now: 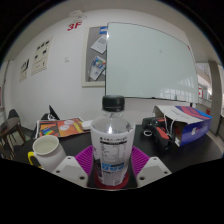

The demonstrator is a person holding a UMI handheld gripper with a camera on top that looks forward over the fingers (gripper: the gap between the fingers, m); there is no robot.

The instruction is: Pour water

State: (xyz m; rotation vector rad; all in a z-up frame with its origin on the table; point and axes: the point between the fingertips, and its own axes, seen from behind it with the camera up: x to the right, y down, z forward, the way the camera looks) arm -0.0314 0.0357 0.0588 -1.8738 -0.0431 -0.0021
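Gripper [112, 170] clenched around capped water bottle [112, 140], white mug [45, 152] just beside.

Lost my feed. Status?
Jaws shut on water bottle, cap on, held upright. Mug beside it on table. Nothing between them.

A red "3F" sign [74, 24] is fixed high on the far wall, left of the whiteboard [150, 72]. The bottle [111, 145] label carries print too small to read.
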